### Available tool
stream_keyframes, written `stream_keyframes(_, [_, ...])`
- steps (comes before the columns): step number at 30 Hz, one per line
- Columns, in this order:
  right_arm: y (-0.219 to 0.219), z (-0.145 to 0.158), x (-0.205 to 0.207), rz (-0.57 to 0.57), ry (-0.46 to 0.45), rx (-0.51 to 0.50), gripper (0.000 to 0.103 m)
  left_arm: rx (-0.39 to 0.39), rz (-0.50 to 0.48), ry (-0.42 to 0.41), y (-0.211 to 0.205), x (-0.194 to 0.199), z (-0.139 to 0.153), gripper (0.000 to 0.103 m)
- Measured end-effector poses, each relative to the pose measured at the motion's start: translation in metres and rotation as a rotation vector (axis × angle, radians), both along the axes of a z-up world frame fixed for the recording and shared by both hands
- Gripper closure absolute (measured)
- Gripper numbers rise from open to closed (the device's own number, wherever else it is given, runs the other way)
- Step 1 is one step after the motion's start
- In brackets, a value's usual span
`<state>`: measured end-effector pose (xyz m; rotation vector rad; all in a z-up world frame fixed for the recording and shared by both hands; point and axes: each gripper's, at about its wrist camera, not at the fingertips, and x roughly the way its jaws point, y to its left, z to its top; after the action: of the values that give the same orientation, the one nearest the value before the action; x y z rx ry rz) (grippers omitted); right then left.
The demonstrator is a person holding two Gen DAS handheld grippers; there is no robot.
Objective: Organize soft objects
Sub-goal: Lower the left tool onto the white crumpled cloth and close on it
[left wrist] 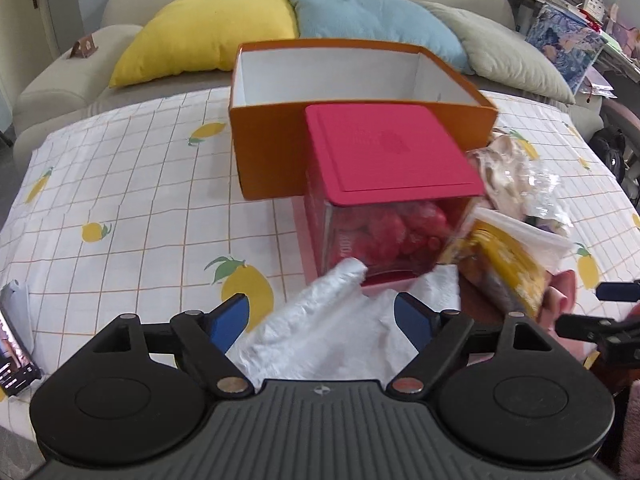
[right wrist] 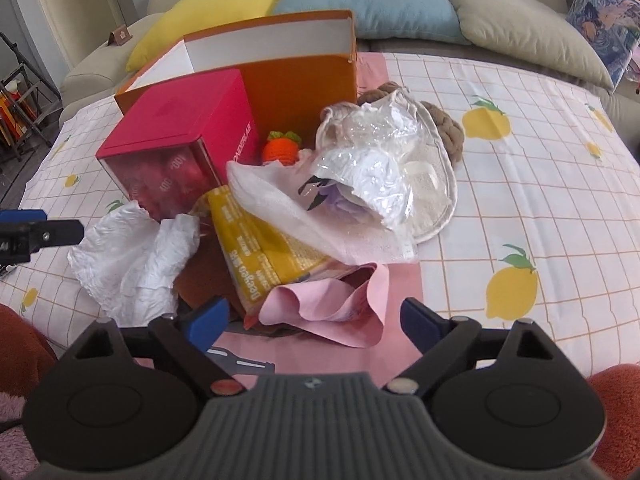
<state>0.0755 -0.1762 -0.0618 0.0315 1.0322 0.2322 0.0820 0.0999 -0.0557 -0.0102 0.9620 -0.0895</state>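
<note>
A pile of soft things lies on the lemon-print tablecloth (right wrist: 540, 168): a crumpled white plastic bag (right wrist: 128, 256), a yellow packet (right wrist: 264, 252), a pink cloth (right wrist: 336, 312), white foam wrap (right wrist: 288, 208), clear plastic (right wrist: 372, 148) on a cream pouch (right wrist: 436, 184), and an orange knitted toy (right wrist: 280, 150). An open orange box (left wrist: 360, 80) stands behind a red-lidded clear box (left wrist: 388, 152). My left gripper (left wrist: 322, 320) is open, its jaws either side of the white bag (left wrist: 320, 336). My right gripper (right wrist: 314, 322) is open around the pink cloth's near edge.
A sofa with yellow (left wrist: 208, 32), blue (left wrist: 372, 20) and grey (left wrist: 508, 48) cushions stands behind the table. A brown braided thing (right wrist: 440, 120) lies behind the pouch. A phone-like object (left wrist: 16, 352) sits at the left table edge. A rust-red fuzzy thing (right wrist: 616, 412) lies near right.
</note>
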Motion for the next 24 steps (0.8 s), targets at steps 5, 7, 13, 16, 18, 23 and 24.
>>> stream_keyframes(5, [0.001, -0.007, 0.005, 0.018, 0.017, 0.002, 0.014, -0.034, 0.003, 0.103, 0.012, 0.026, -0.032, 0.008])
stream_keyframes(7, [0.000, -0.010, 0.007, 0.020, 0.026, 0.007, 0.017, -0.028, -0.005, 0.151, 0.010, 0.030, -0.043, 0.022])
stream_keyframes(13, [-0.006, -0.021, 0.016, 0.008, 0.060, 0.030, 0.029, -0.024, -0.003, 0.186, 0.004, 0.028, -0.056, 0.079])
stream_keyframes(16, [-0.009, -0.026, 0.018, 0.007, 0.073, 0.058, 0.034, -0.025, -0.007, 0.142, 0.000, 0.019, -0.046, 0.094])
stream_keyframes(18, [-0.010, -0.028, 0.018, 0.001, 0.078, 0.068, 0.034, -0.059, -0.009, 0.116, -0.004, 0.014, -0.032, 0.095])
stream_keyframes(23, [-0.012, -0.032, 0.019, -0.011, 0.089, 0.083, 0.034, -0.149, -0.045, 0.095, -0.029, -0.005, -0.014, 0.094])
stream_keyframes(24, [-0.012, -0.033, 0.019, -0.012, 0.092, 0.084, 0.034, -0.147, -0.053, 0.101, -0.037, -0.007, -0.016, 0.090])
